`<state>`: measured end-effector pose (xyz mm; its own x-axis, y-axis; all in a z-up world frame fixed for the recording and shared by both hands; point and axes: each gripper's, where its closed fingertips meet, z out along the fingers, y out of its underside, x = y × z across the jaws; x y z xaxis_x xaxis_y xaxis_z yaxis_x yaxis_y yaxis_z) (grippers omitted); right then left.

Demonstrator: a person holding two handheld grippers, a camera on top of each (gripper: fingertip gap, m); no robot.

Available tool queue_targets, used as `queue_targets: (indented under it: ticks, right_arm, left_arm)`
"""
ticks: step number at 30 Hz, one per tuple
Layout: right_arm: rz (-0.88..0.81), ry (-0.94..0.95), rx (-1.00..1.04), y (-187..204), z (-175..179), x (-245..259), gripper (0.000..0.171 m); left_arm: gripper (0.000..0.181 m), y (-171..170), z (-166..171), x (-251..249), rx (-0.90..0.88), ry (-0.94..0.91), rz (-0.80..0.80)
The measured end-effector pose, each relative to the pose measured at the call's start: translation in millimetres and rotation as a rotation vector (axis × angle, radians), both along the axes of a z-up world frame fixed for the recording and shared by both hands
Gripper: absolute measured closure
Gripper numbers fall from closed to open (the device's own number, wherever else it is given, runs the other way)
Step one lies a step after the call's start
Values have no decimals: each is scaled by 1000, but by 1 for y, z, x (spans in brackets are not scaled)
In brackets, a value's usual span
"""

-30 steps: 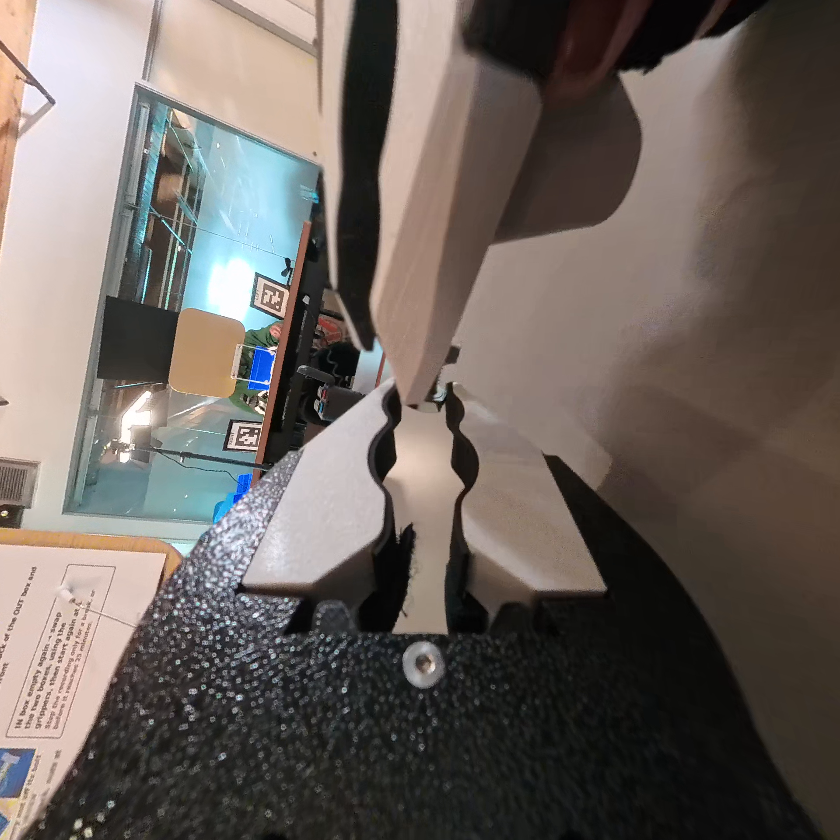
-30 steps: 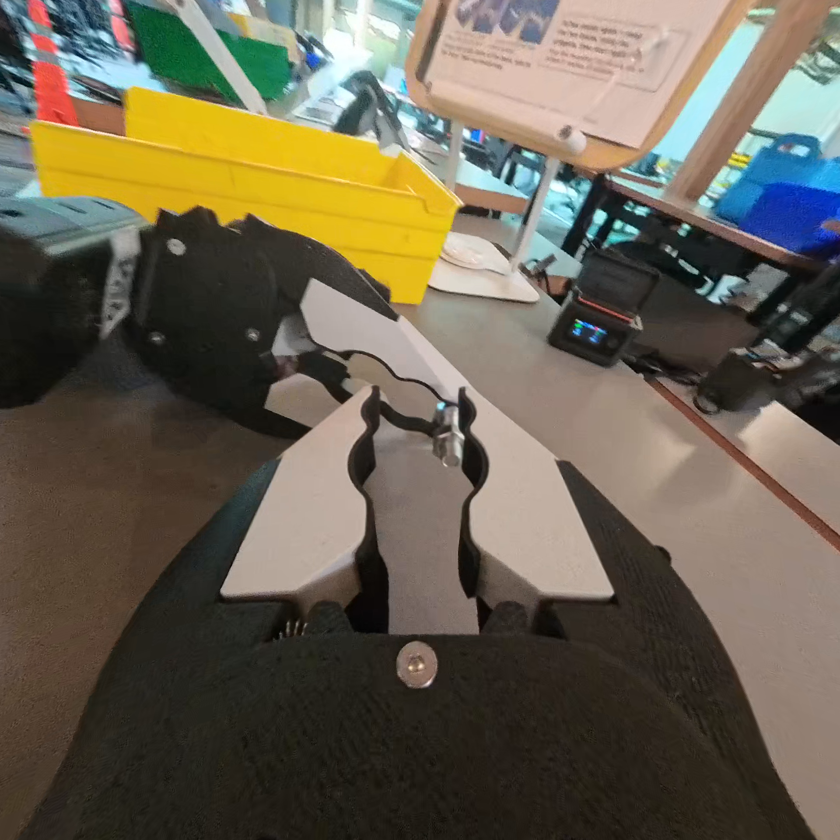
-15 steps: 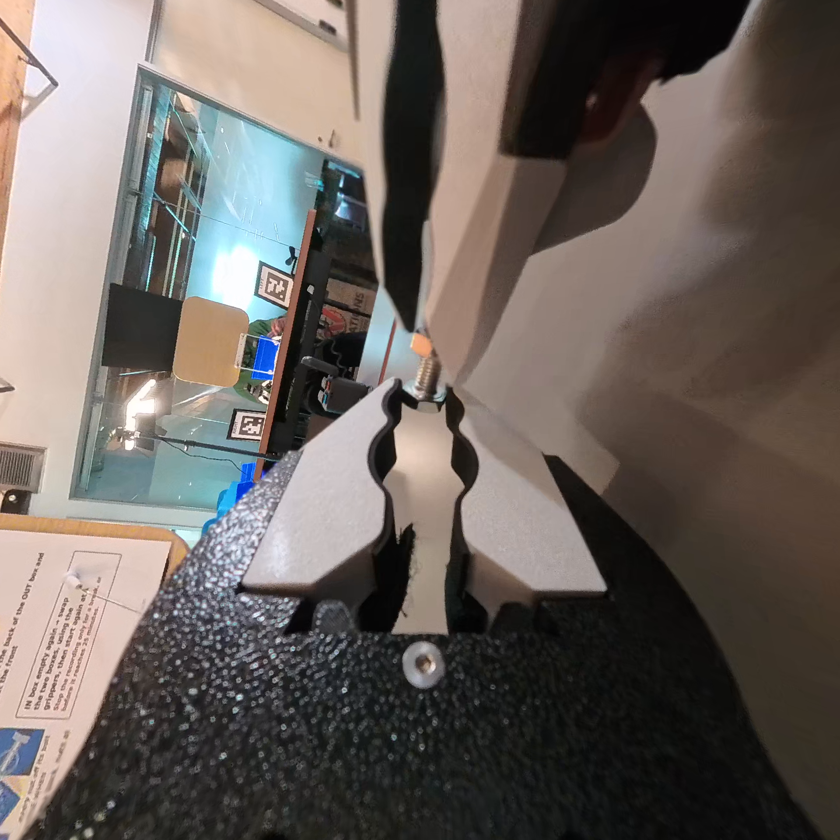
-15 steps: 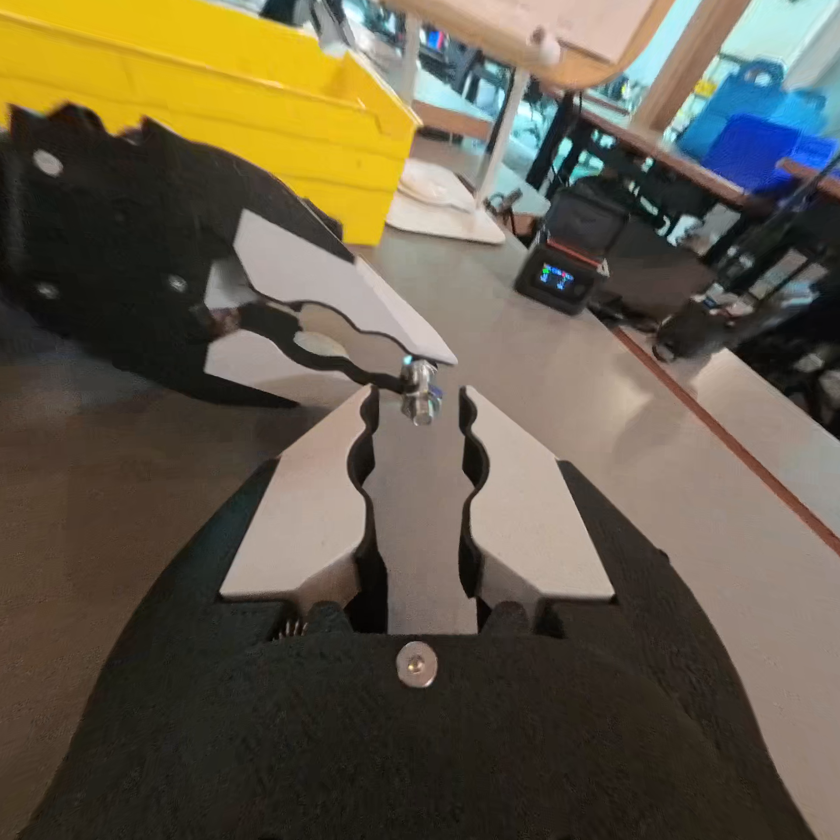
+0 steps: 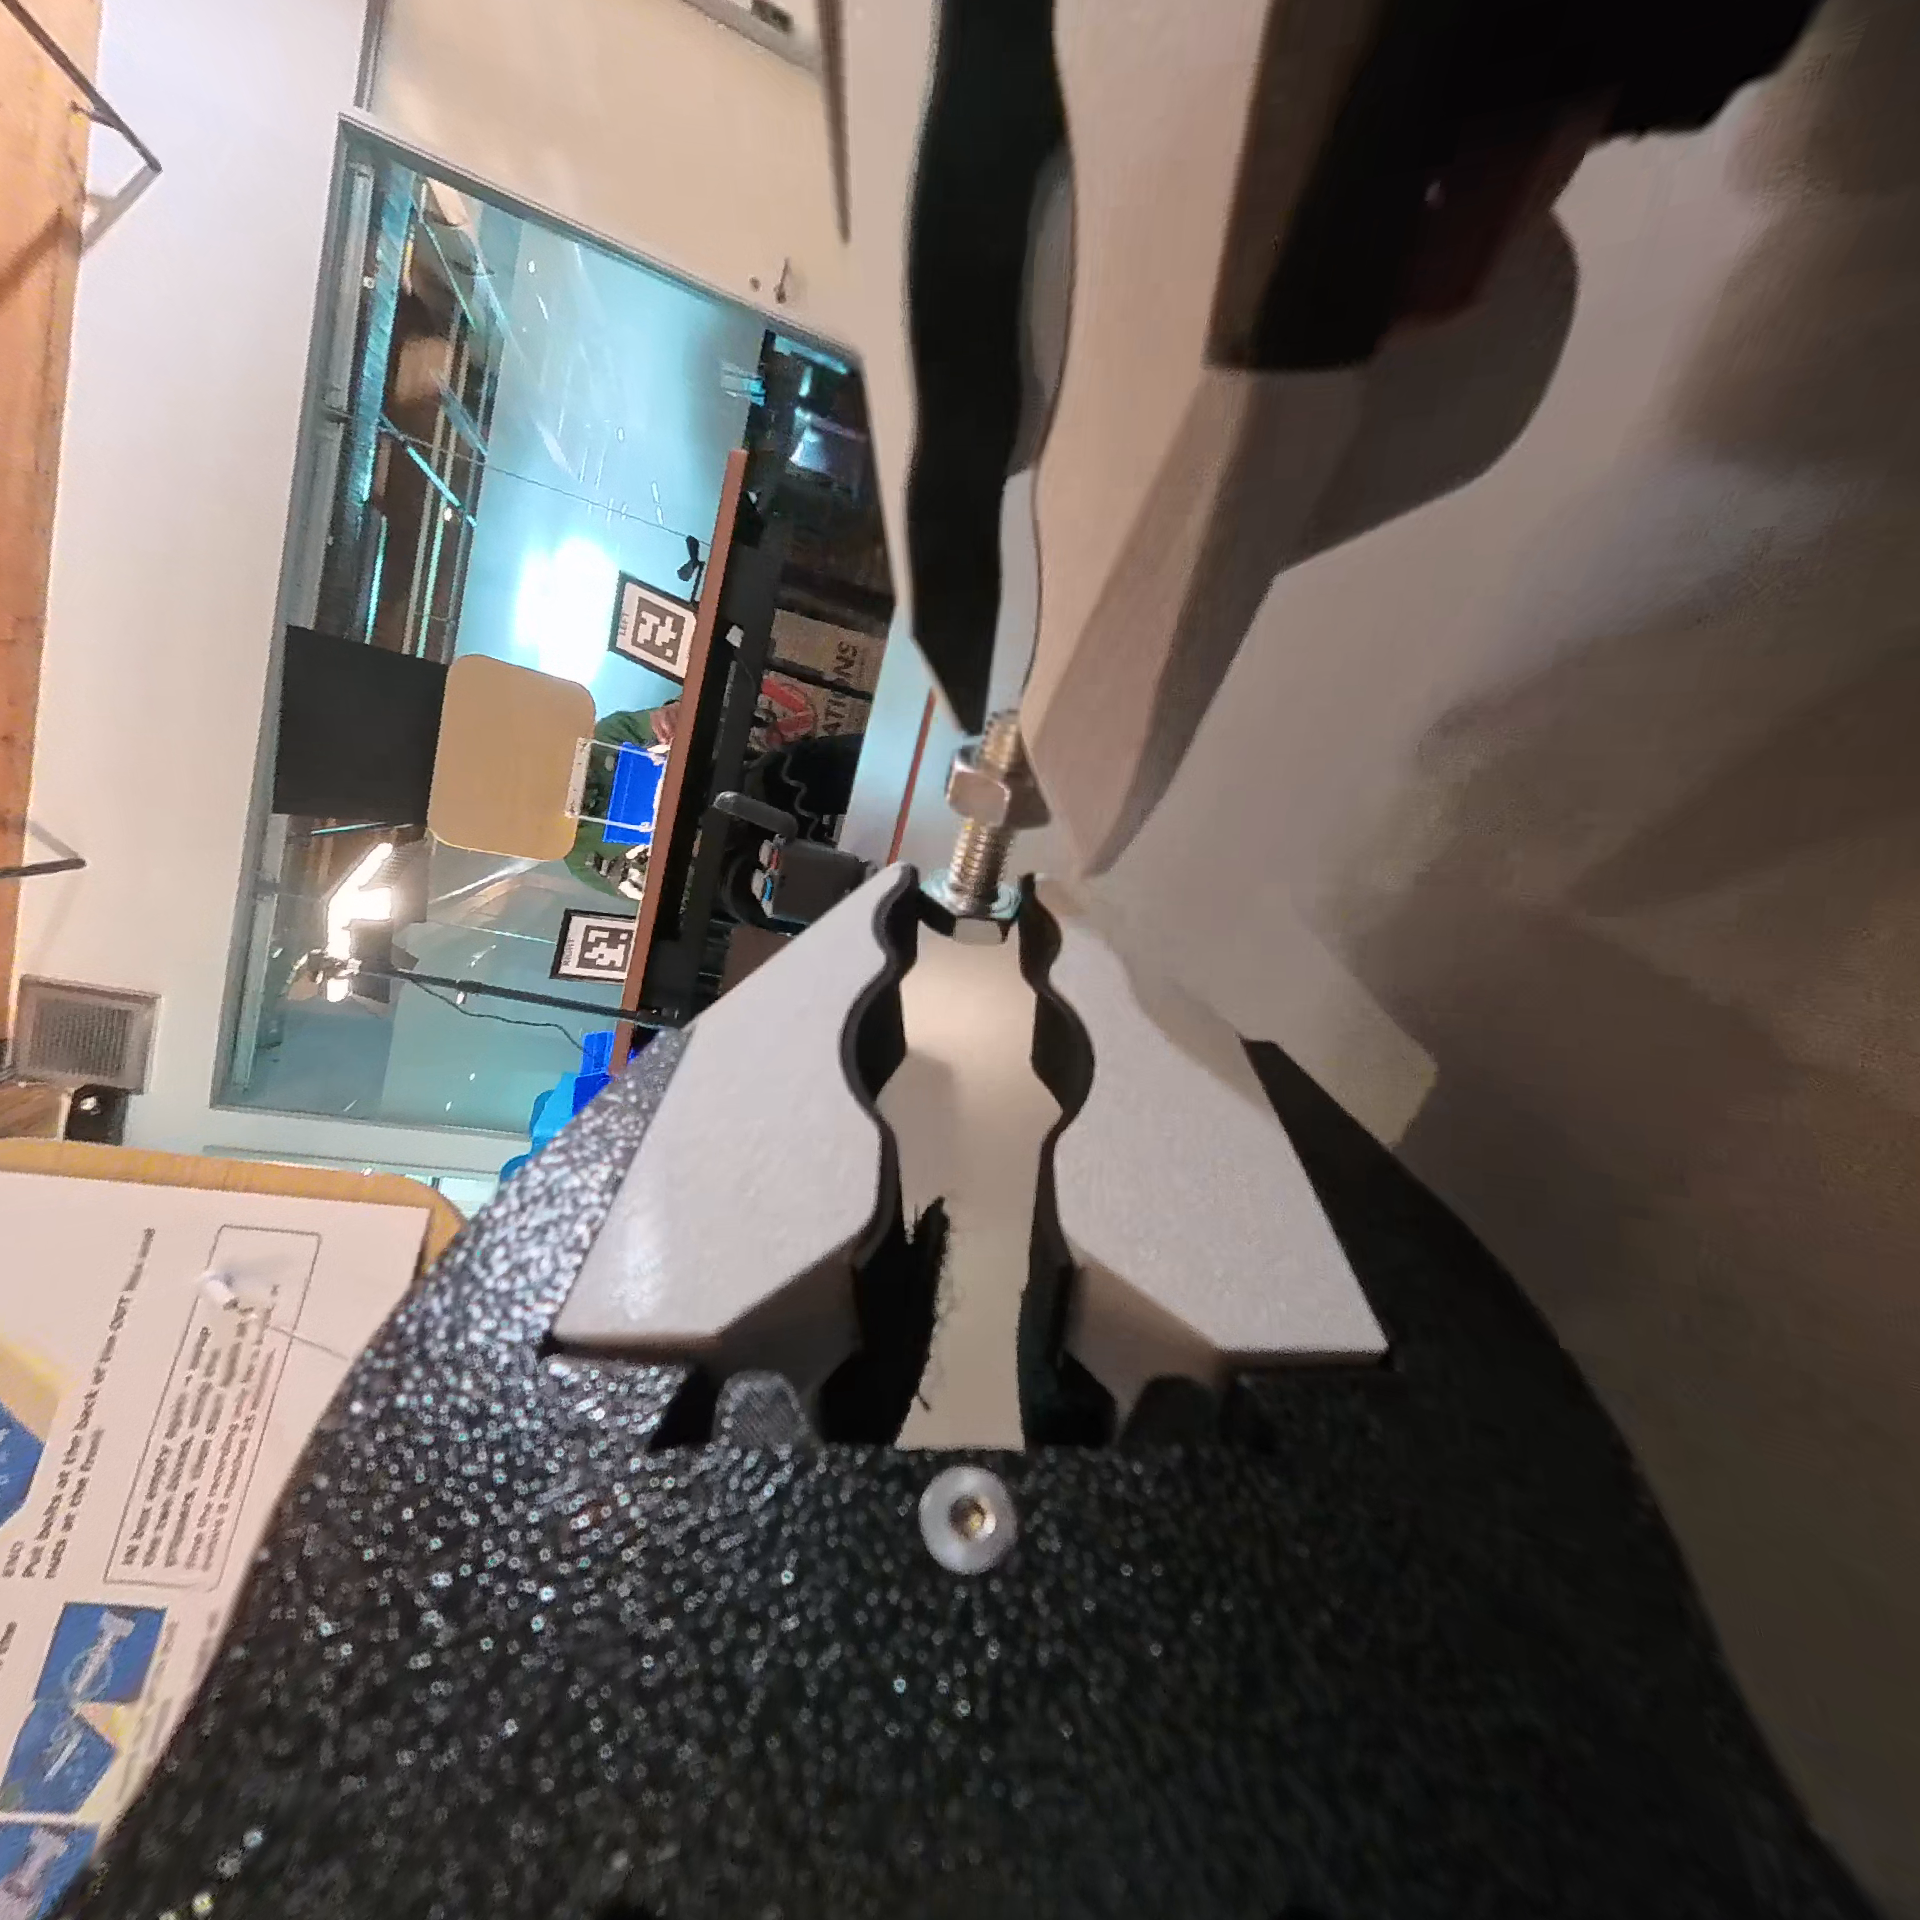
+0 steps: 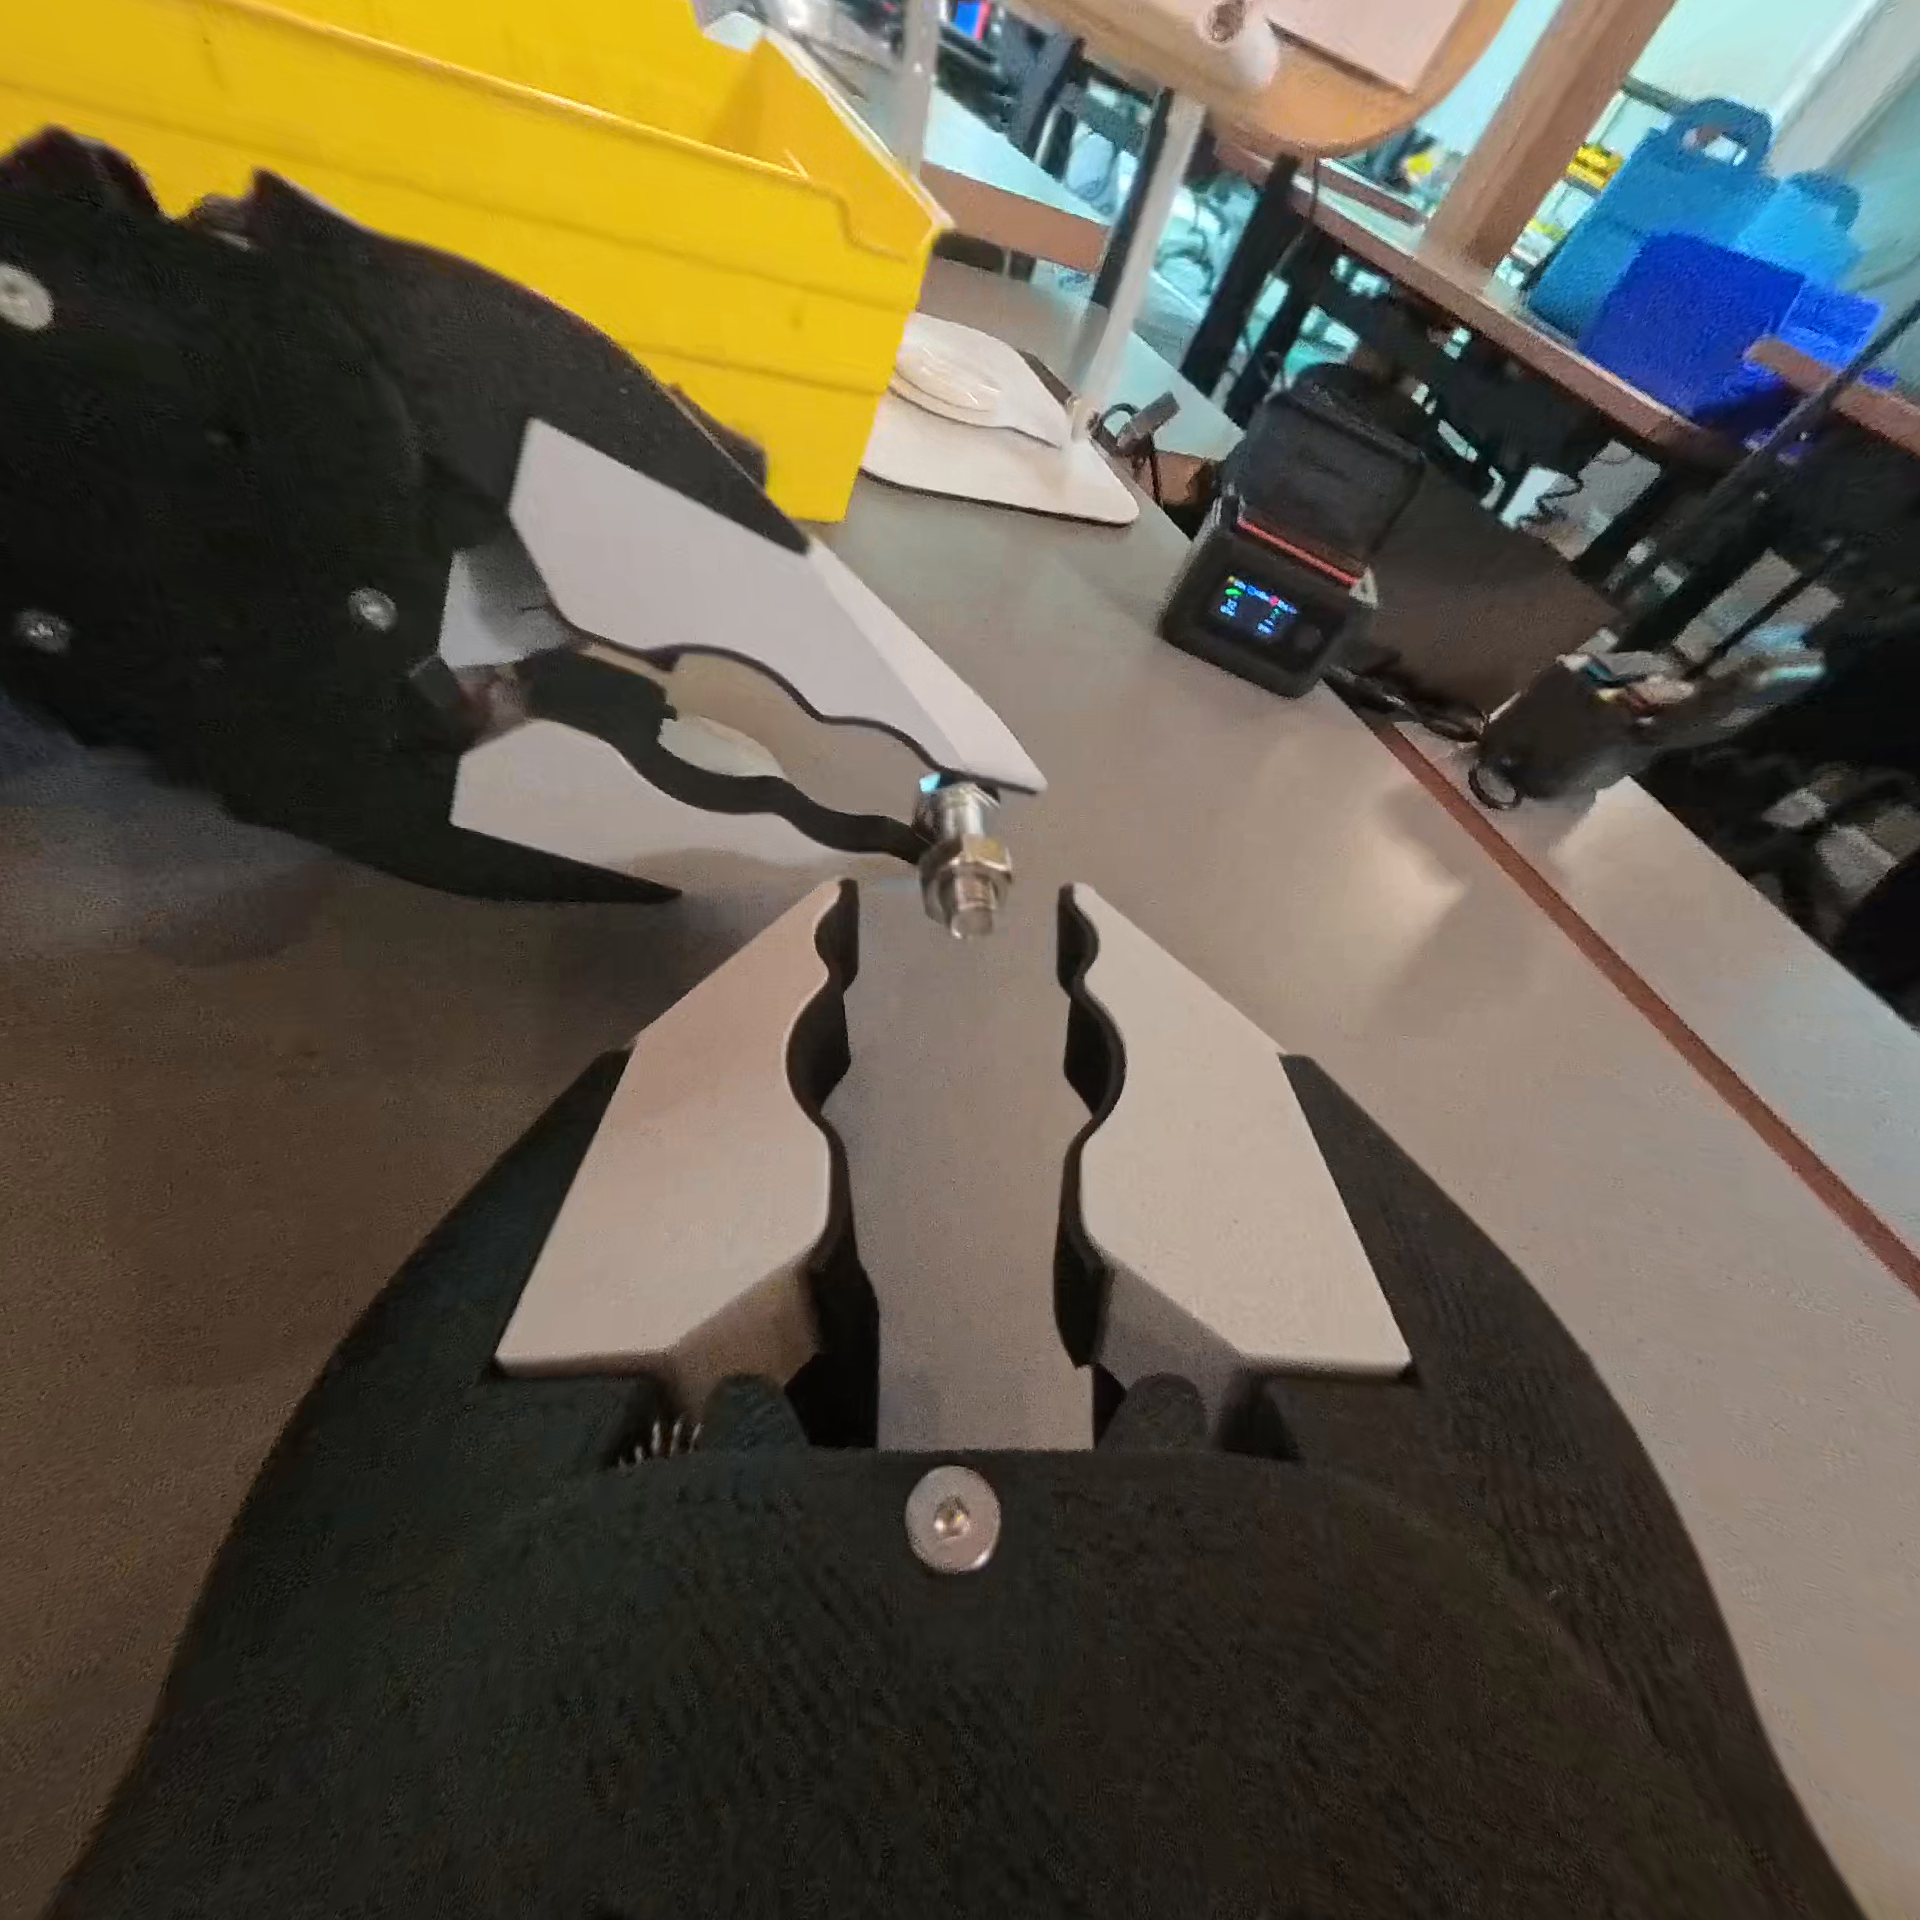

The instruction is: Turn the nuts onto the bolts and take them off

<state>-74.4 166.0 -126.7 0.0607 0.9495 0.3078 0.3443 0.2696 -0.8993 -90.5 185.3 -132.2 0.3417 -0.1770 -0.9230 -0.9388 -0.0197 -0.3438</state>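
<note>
My left gripper (image 5: 971, 899) is shut on the head of a silver bolt (image 5: 975, 862). The threaded shaft points away from it and carries a hex nut (image 5: 982, 798) partway along. My right gripper (image 5: 1023, 779) comes in from above, and its tips stand beside the nut. In the right wrist view my right gripper (image 6: 961, 904) is open, with the bolt's free end (image 6: 971, 920) just at the gap between its tips and touching neither finger. The nut (image 6: 968, 860) sits just beyond. The left gripper (image 6: 966, 800) reaches in from the left above the grey table (image 6: 1299, 935).
A yellow bin (image 6: 582, 208) stands behind the left gripper. A white sign stand base (image 6: 997, 457) and a small black device with a lit screen (image 6: 1278, 613) are farther back. The table's edge (image 6: 1662, 1039) runs along the right. A printed sheet (image 5: 156, 1403) is at the lower left. Only a small space, under 4 cm, lies between the two pairs of fingers.
My right gripper was shut around the nut on the bolt; it has opened and drawn back, baring the nut and thread. The left gripper keeps hold of the bolt's head.
</note>
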Motion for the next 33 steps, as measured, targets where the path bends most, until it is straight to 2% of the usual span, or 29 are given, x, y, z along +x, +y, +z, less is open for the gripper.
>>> queue_targets:
  ticks: [4, 8, 14, 19, 22, 27, 31, 33]
  right_arm:
    - [-30, -20, -122, 6, -4, 3, 136]
    - [53, -45, -179, -8, -7, 1, 140]
    - [190, 75, -19, -32, 11, -2, 143]
    - [199, -19, 9, -36, -3, -3, 146]
    - [138, -62, -1, -26, -9, -3, 145]
    - [28, -28, -46, -5, -4, -1, 140]
    - [39, 18, -5, -6, 2, -2, 137]
    - [28, 15, 7, -5, 2, -2, 142]
  left_arm:
    - [165, 1, 1, -2, 6, 0, 7]
    - [165, 0, 2, 3, 15, 19, -10]
    - [165, 1, -7, 6, -31, 35, -29]
    - [165, 3, -2, -7, -25, -28, 35]
    - [165, 3, 2, -9, -14, -73, 35]
    - [164, 2, 4, -7, -9, -72, 20]
    - [165, 2, -2, -2, -29, -35, 1]
    - [165, 1, -3, 1, -27, -14, -8]
